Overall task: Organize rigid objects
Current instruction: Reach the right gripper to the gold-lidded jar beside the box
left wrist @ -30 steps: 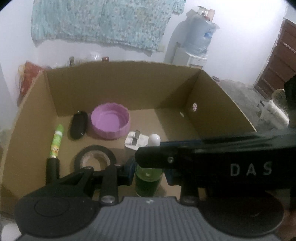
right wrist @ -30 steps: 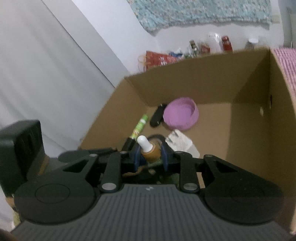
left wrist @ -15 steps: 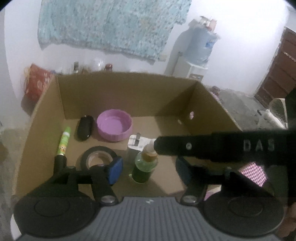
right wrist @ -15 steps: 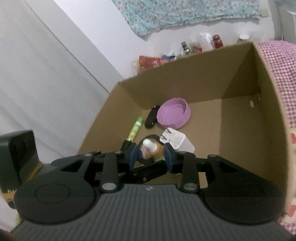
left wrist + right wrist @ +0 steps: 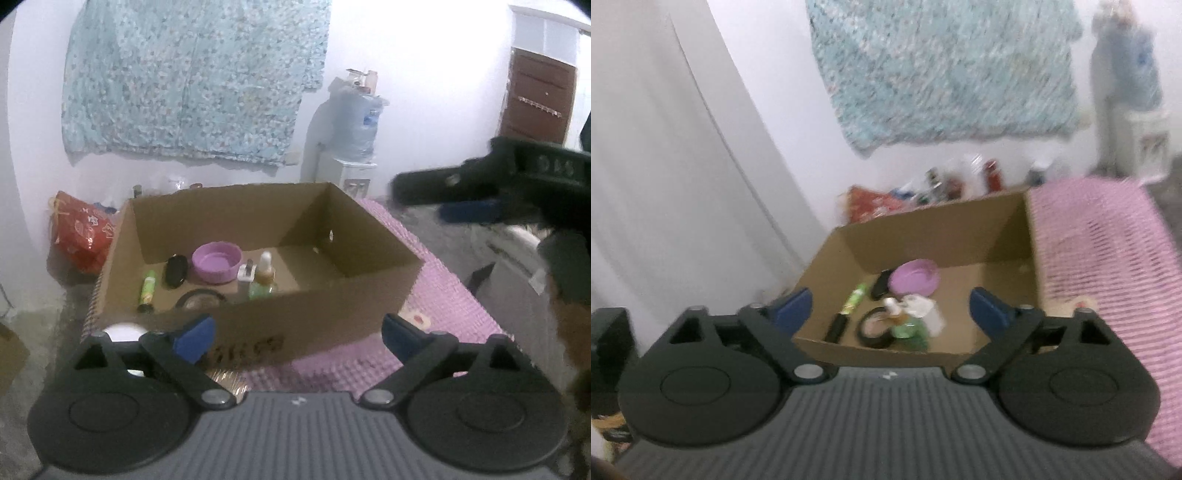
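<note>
An open cardboard box (image 5: 258,332) holds a green dropper bottle (image 5: 263,281) standing upright beside a white charger (image 5: 243,277). Around them lie a purple bowl (image 5: 217,260), a black tape roll (image 5: 199,300), a green tube (image 5: 147,290) and a black oval object (image 5: 175,271). My left gripper (image 5: 297,334) hovers before the box's front wall, jaws opening, nothing between them. My right gripper (image 5: 892,308) is above the box's near corner, jaws opening and empty. It also shows at the upper right of the left wrist view (image 5: 443,201). The bottle (image 5: 905,325) stands free.
The box sits on a pink checked cloth (image 5: 443,295). A red bag (image 5: 79,229) and small jars stand behind it by the wall. A water dispenser (image 5: 354,147) is at the back right, a brown door (image 5: 535,99) further right. A white round thing (image 5: 120,330) lies at the box's front left.
Both grippers let go of the green bottle, opened wide and drew back and up out of the box. The bottle stays standing inside by the charger.
</note>
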Motion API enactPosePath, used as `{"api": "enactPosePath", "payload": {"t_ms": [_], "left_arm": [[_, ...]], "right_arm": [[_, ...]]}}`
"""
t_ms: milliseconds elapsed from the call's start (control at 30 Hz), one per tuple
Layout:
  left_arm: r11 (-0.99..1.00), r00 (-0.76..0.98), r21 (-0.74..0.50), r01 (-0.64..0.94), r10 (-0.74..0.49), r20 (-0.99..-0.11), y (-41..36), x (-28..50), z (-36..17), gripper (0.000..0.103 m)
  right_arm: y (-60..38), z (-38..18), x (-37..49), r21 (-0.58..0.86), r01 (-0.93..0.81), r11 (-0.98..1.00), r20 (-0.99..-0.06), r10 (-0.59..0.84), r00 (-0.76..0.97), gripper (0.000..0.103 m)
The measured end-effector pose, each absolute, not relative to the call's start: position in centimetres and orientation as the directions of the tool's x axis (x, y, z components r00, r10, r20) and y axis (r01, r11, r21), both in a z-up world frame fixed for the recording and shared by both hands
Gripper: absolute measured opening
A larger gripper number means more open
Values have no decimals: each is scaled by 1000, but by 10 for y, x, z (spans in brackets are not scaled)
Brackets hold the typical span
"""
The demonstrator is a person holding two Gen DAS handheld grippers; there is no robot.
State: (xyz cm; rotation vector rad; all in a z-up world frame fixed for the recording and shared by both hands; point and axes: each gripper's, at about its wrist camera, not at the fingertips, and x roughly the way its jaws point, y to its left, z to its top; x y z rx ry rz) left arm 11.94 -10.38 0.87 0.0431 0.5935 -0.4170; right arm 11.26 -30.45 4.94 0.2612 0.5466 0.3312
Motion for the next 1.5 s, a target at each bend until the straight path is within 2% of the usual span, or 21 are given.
{"api": "enactPosePath", "payload": {"t_ms": [300, 400, 500, 600, 800, 900, 1067, 1200, 1333, 1400, 1500], "left_arm": [[931, 734, -101, 350, -339, -588, -84, 91, -23, 99], [936, 729, -99, 338, -327, -602, -83, 91, -36, 99], [942, 733, -81, 327, -307, -607, -82, 93, -48, 99], [948, 739, -50, 314, -277, -614, -81, 97, -60, 99], [946, 729, -22, 323, -264, -632, -79, 110, -80, 99], [946, 732, -19, 322, -262, -629, -77, 116, -85, 99], [950, 727, -20, 311, -252, -639, -75, 126, -94, 99], [948, 717, -38, 317, -266, -645, -77, 131, -99, 98], [942, 717, -32, 333, -275, -641, -79, 131, -103, 95], [935, 704, -56, 351, -303, -642, -81, 132, -103, 90], [930, 704, -50, 365, -310, -639, -87, 131, -102, 90]], "right_arm": [[-275, 46, 59, -80, -102, 992, -507, 48, 861, 102], [-261, 35, 53, -153, -91, 984, -514, 0, 858, 102], [-246, 24, 53, -197, -137, 971, -533, 12, 846, 102], [-236, 14, 58, -111, -203, 973, -574, 104, 813, 102], [-228, -15, 86, 235, -326, 916, -607, 400, 687, 102], [-219, -35, 106, 339, -330, 881, -619, 473, 627, 102], [-206, -57, 128, 417, -324, 849, -623, 527, 578, 101], [-202, -68, 145, 454, -330, 828, -624, 559, 545, 90], [-195, -77, 155, 492, -338, 802, -617, 595, 515, 65], [-192, -81, 159, 512, -334, 791, -617, 610, 498, 54], [-190, -85, 162, 529, -327, 783, -620, 619, 481, 46]]}}
